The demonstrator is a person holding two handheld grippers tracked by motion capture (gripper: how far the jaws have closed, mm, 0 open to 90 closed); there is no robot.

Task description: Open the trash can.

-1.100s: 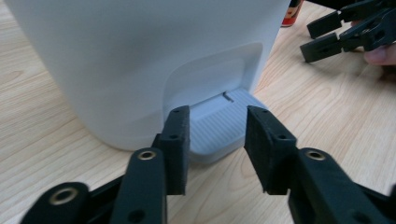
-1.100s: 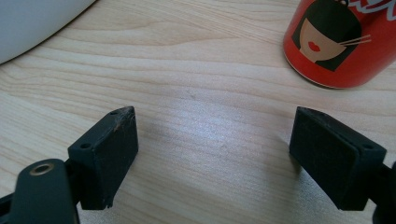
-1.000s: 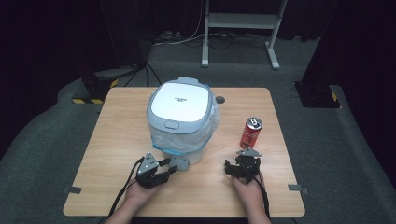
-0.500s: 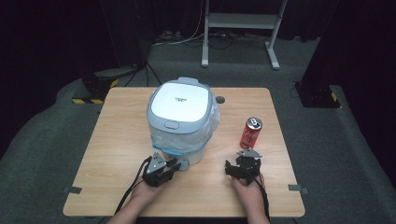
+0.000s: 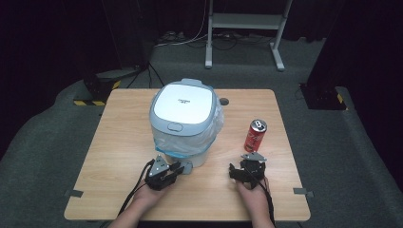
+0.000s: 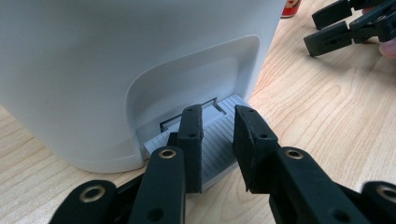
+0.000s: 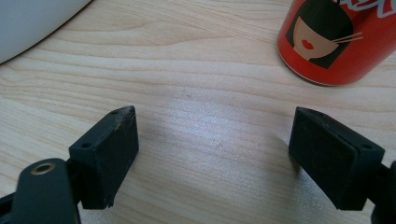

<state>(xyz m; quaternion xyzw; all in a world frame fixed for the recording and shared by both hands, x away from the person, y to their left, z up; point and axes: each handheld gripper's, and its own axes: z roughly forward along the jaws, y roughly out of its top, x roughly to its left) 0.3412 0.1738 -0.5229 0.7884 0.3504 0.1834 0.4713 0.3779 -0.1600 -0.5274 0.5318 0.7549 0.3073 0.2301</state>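
Pedal [image 6: 219, 140] of the white bin [image 5: 185, 123] is sitting low at the bin's front, at the near side of the wooden worktop [image 5: 114, 142], and the left hand-held gripper [image 6: 217, 126] is hovering right over it. Its jaws have just been closing and are now standing close together with a narrow gap between them; the ribbed grey pedal is lying beneath that gap, and whether the pads are pressing on it cannot be told from the left gripper view. In the high view the left hand-held gripper [image 5: 178, 167] is lying just before the bin's base, with the person's hand behind it.

Bin lid [image 5: 183, 105] is lying shut, and a clear liner bag [image 5: 209, 130] is bulging out beneath its rim.

Right hand-held gripper [image 7: 212, 140] is resting well apart from the bin, its jaws standing wide with nothing but bare wood between them. A red drinks can [image 7: 336, 39] is standing upright just beyond it; in the high view the can [image 5: 255, 135] is near the worktop's right side, just past the right hand-held gripper [image 5: 242, 170].
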